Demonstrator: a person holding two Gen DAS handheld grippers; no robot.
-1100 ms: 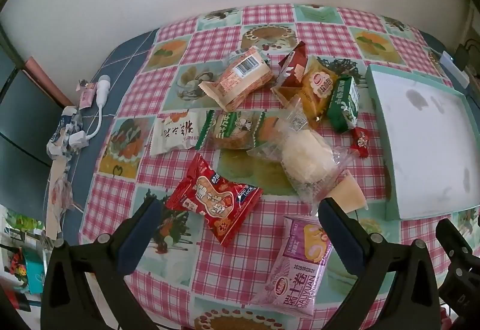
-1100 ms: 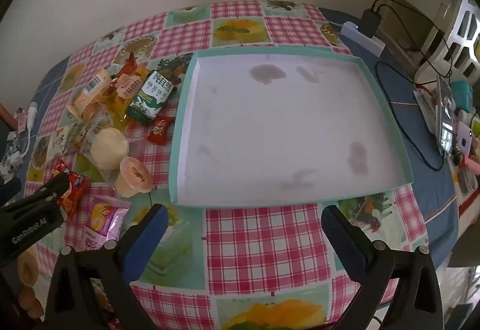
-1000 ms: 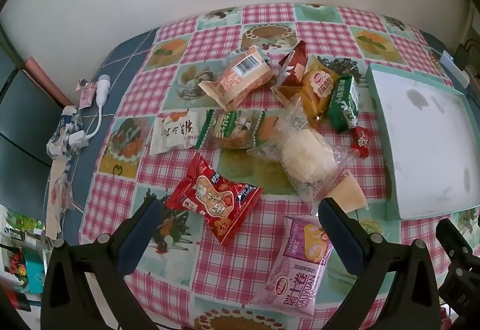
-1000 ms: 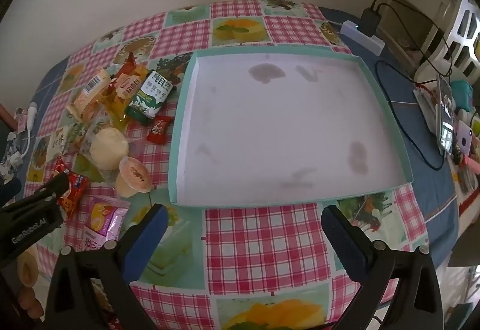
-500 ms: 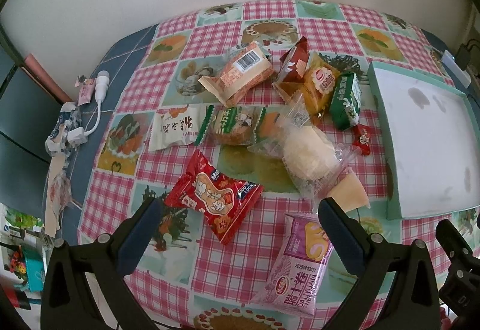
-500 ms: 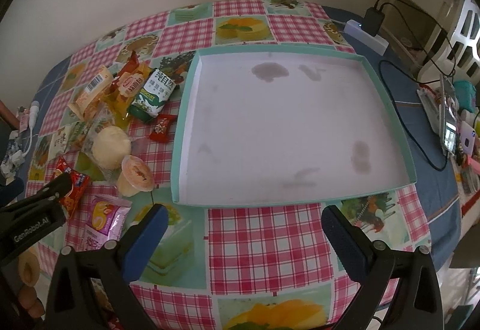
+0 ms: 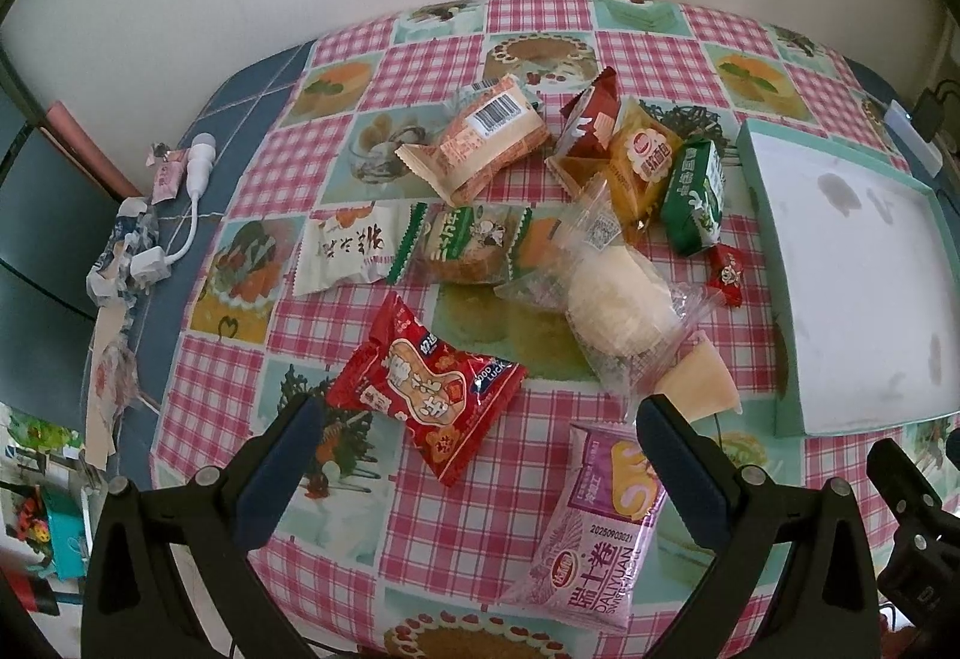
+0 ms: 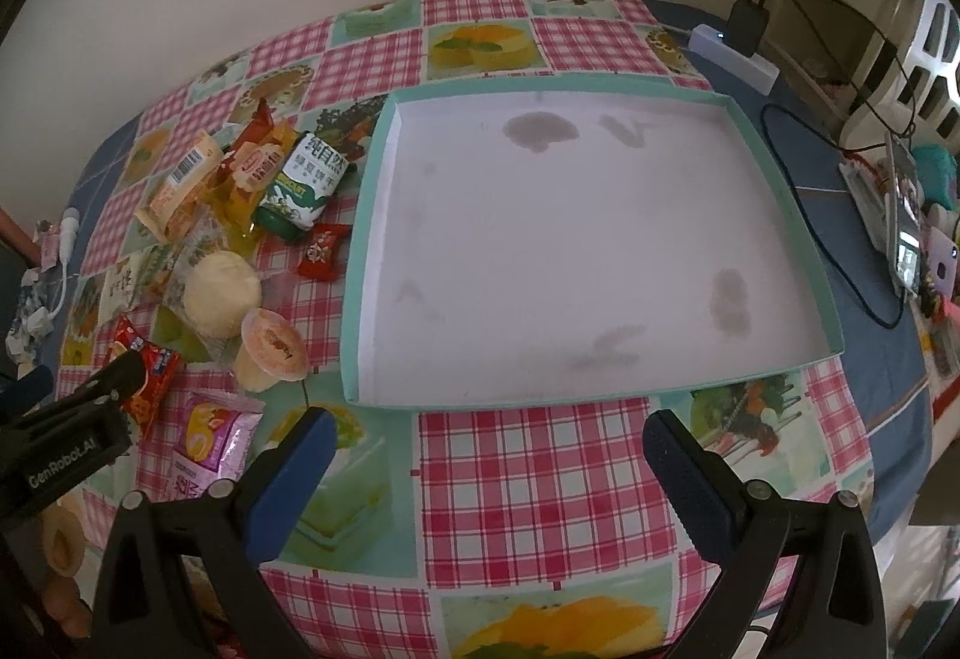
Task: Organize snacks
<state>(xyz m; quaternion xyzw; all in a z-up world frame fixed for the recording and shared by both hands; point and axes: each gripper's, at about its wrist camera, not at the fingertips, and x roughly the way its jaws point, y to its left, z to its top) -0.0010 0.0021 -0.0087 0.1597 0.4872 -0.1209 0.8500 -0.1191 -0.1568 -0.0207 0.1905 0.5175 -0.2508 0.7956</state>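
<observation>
**Desk:** Snacks on a checked tablecloth (image 7: 468, 515) — how many, counted?

**Photographer:** Eleven in the left wrist view, all loose at centre frame. One red peanut packet (image 7: 426, 389), one pink cake-roll packet (image 7: 600, 533), one clear-wrapped pale bun (image 7: 618, 311), one jelly cup (image 7: 699, 380), one white packet (image 7: 345, 251), one green-edged biscuit packet (image 7: 474, 245), one orange barcoded packet (image 7: 480, 143), one dark red packet (image 7: 588, 125), one yellow packet (image 7: 642, 167), one green carton (image 7: 696, 197), one small red candy (image 7: 726, 266). One teal-rimmed tray (image 8: 354, 263) fills centre frame in the right wrist view, with none of the snacks in it.

**Desk:** And the grippers?

**Photographer:** Two. Left gripper (image 7: 477, 440) is spread wide at bottom frame, nothing between its fingers, over the peanut and cake-roll packets. Right gripper (image 8: 486, 446) is likewise released, gripping nothing, at bottom frame below the tray's near rim.

**Desk:** Anything hard to read?

**Photographer:** The jelly cup is partly behind the bun's wrapper and the left gripper's finger. The tray is cut off at the right edge in the left wrist view. At far left, one white cable (image 7: 192, 203) lies among crumpled wrappers I cannot identify.
</observation>
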